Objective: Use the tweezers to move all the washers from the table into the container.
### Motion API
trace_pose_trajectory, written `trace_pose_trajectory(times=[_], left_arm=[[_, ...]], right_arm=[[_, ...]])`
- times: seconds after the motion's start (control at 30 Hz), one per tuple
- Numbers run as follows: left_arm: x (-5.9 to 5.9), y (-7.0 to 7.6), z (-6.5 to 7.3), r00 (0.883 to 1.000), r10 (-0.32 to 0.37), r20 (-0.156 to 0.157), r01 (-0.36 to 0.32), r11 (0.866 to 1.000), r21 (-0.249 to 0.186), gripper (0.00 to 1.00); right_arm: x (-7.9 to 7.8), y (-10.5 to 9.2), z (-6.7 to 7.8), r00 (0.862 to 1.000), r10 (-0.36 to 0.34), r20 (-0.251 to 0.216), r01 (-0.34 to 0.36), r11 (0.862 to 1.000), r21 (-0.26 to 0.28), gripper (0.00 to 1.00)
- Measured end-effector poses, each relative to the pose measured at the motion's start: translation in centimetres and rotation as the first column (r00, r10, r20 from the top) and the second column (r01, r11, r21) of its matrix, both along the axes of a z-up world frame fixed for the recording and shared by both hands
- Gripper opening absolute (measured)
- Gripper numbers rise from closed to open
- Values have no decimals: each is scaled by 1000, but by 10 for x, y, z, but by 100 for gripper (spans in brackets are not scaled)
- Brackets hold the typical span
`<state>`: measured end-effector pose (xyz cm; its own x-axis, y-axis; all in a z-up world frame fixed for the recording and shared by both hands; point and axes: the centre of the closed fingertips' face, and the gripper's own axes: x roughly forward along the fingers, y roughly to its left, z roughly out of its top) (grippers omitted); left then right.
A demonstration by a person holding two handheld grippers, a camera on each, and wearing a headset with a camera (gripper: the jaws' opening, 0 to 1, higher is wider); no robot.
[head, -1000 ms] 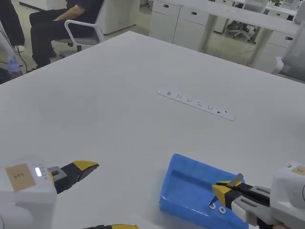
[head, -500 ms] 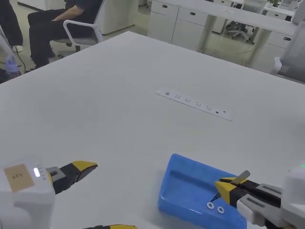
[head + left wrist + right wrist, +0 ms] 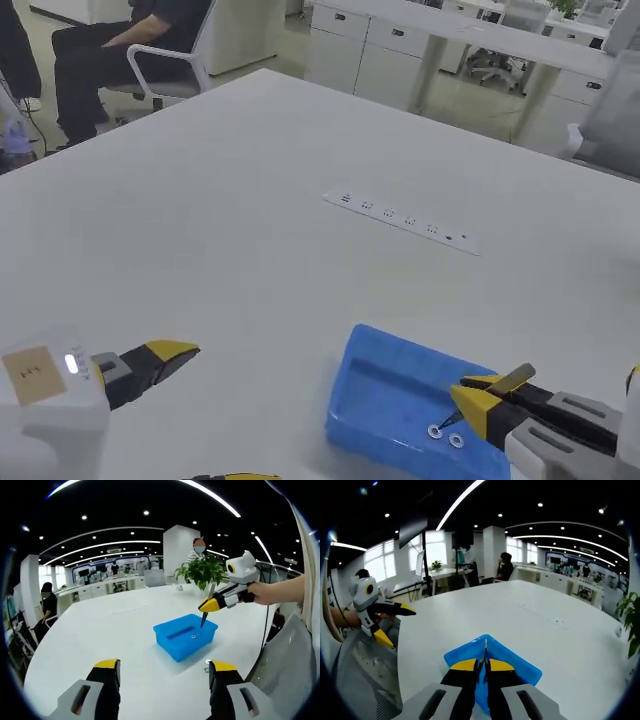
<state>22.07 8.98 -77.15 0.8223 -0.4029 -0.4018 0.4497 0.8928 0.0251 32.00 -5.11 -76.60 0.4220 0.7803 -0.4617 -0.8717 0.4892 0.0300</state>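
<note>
White table [image 3: 200,200] in an open-plan office, with a blue container [image 3: 380,385] on the person's side holding two washers [image 3: 433,431].
Over the container, the right gripper [image 3: 485,664] is clamped tight on the tweezers [image 3: 447,418], whose tip points down at the washers; whether it touches them cannot be told. The left gripper [image 3: 164,666] hovers over the table with its jaws spread wide. On its body, a tan sticker [image 3: 32,370] bears marks too small to read, as does the power strip [image 3: 405,220] set in the table. Just beside the container lies a small speck [image 3: 206,669], perhaps a washer, too small to tell. At the top left, a seated person [image 3: 100,40] and chair [image 3: 170,68] are cut off. Beyond the container stands a potted plant [image 3: 201,572].
</note>
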Motion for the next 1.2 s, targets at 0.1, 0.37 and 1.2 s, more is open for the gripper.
trace_pose_trajectory(times=[0.1, 0.37, 1.2], left_arm=[[0, 0, 0, 1000, -1, 1, 1, 1000, -1, 73], [0, -1, -2, 1000, -5, -4, 5, 1000, 4, 73], [-1, -3, -1, 1000, -9, -10, 10, 1000, 6, 72]], right_arm=[[-5, 1, 1, 1000, 8, -6, -8, 1000, 6, 4], [-25, 10, 0, 998, 48, -32, -47, 999, 26, 4], [-63, 27, -51, 977, 123, -172, -126, 992, -7, 4]])
